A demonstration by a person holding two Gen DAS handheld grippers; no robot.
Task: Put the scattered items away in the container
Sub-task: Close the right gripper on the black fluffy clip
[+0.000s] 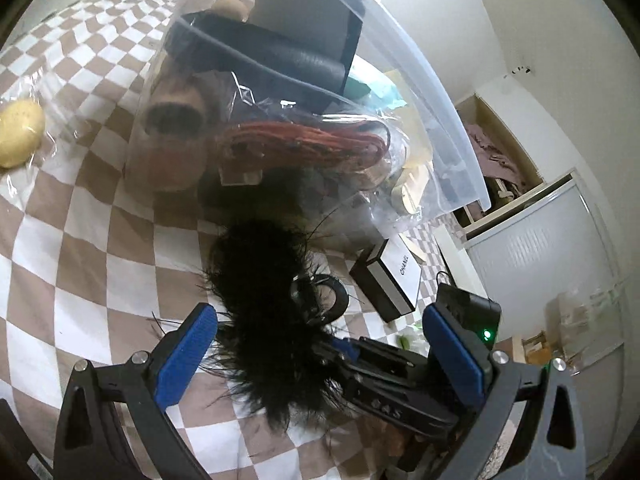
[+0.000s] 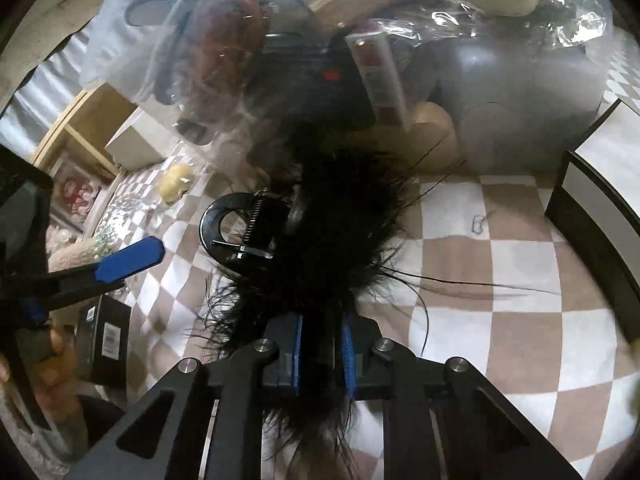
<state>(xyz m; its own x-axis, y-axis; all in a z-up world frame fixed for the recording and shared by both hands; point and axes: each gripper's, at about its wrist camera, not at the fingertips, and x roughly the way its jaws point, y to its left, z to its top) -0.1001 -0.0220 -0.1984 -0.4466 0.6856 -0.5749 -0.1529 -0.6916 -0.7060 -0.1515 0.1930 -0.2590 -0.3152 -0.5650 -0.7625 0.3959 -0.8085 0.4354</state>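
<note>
A black feathery hair clip (image 2: 320, 240) with a shiny black clamp (image 2: 236, 228) is held just above the checkered bed. My right gripper (image 2: 322, 350) is shut on the feathers near their lower end. It shows in the left wrist view (image 1: 264, 304), where the right gripper reaches in from the right. My left gripper (image 1: 316, 340) is open, its blue pads (image 1: 188, 356) on either side of the feathers without touching. The clear plastic container (image 1: 416, 92) stands just beyond, full of items; it also shows in the right wrist view (image 2: 520, 80).
A yellow wrapped item (image 1: 20, 132) lies on the bed at left. A black-and-white Chanel box (image 1: 392, 280) lies right of the container. A black box (image 2: 104, 344) sits at lower left. A wardrobe (image 1: 540, 248) stands beyond the bed edge.
</note>
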